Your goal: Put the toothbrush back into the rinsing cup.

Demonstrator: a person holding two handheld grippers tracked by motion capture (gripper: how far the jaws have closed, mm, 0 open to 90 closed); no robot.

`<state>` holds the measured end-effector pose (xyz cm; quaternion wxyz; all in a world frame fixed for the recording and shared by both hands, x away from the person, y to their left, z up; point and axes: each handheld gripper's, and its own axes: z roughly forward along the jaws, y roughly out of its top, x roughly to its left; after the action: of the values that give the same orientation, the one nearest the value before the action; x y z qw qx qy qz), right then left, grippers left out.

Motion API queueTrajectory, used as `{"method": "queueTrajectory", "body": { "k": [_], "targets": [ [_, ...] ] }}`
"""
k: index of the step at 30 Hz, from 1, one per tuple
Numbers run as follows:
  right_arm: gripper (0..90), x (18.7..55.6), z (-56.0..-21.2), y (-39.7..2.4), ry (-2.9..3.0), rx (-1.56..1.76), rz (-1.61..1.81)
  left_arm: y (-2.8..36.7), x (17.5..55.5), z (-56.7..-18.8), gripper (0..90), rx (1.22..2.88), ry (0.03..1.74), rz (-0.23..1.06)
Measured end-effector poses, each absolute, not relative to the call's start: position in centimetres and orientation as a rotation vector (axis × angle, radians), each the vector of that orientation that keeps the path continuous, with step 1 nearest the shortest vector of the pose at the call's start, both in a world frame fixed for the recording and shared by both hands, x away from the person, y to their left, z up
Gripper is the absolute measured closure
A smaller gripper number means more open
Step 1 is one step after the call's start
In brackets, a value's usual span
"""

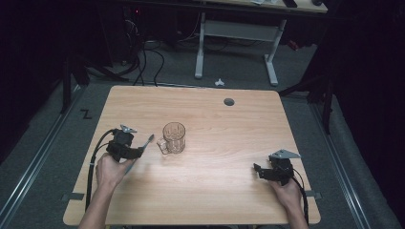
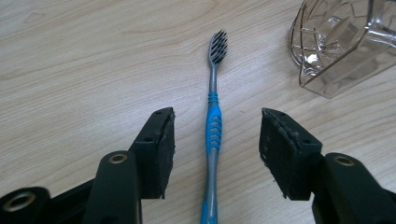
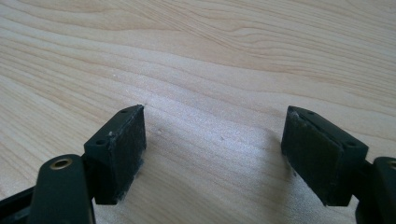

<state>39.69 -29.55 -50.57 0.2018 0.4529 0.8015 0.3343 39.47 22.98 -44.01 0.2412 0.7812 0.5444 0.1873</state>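
A blue and grey toothbrush with dark bristles lies flat on the wooden table, its head pointing toward a clear glass mug. My left gripper straddles the brush's handle, open, with a gap between the handle and each pad. The mug stands upright just right of the brush head. At the table's near right, my right gripper rests low over bare wood, open with nothing between its pads.
A round cable hole sits in the tabletop at the back right. Behind the table stands a white desk frame, with cables on the grey floor. Bare wood stretches between the mug and my right gripper.
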Motion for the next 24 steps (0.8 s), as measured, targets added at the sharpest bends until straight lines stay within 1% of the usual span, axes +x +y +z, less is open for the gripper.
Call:
{"method": "queueTrajectory", "body": {
  "k": [10,12,24],
  "targets": [
    [22.1,39.7,-50.6,-29.5,2.239,1.268,0.933,21.9,41.3,-43.9,48.0,2.213,1.477,0.500],
    [22.1,39.7,-50.6,-29.5,2.239,1.268,0.933,21.6,41.7,-44.1,49.8,2.223,1.474,0.492],
    [22.1,39.7,-50.6,-29.5,2.240,1.268,0.934,21.2,44.1,-45.6,53.2,2.332,1.551,0.421]
  ]
}}
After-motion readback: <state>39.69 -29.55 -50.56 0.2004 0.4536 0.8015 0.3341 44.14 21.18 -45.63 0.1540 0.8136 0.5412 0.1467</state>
